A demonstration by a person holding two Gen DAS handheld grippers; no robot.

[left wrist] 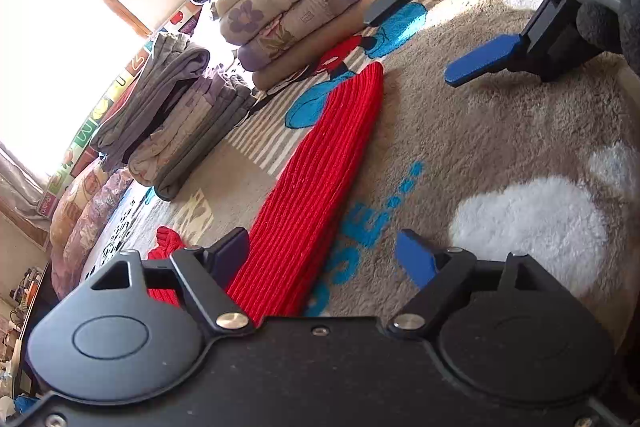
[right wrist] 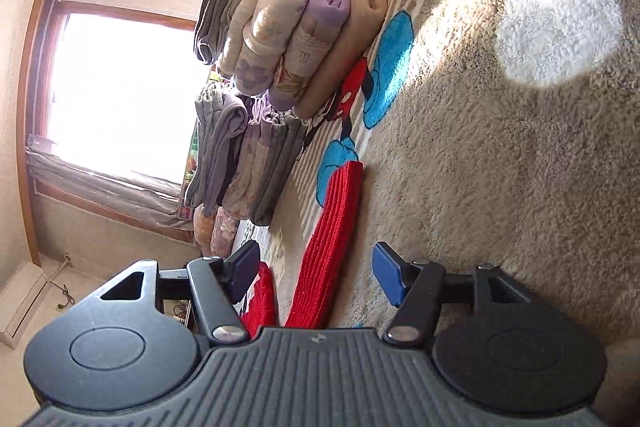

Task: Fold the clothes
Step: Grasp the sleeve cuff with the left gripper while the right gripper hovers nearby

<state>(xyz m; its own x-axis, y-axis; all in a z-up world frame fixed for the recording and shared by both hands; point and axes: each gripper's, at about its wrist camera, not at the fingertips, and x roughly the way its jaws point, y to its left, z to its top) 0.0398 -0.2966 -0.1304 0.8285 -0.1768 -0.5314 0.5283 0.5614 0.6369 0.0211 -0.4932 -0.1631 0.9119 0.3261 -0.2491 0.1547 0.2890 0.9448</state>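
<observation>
In the left wrist view the left gripper (left wrist: 324, 255) stands open at the bottom of the frame, nothing pinched between its blue pads. The red knit garment (left wrist: 320, 183) lies flat on the shaggy rug (left wrist: 500, 131), a long narrow strip whose axis runs from the lower middle of the frame, right under the gripper, up towards the centre, where its far end stops just short of the stack of folded quilts (left wrist: 288, 15). The near end sits between the open fingers but closer to the dark left-hand one, and a further red bunch shows behind that finger at lower left. The right gripper (left wrist: 412, 43) hangs at upper right, open, off to the side of the strip's far end and clear of it. In the right wrist view the right gripper (right wrist: 316, 275) is likewise open and empty, and the garment (right wrist: 332, 243) runs from between its fingers up towards the folded piles (right wrist: 248, 163) at centre left, roughly along the gripper's pointing line. Judging by this, both grippers look down the strip, and the left one sits nearer its near end.
</observation>
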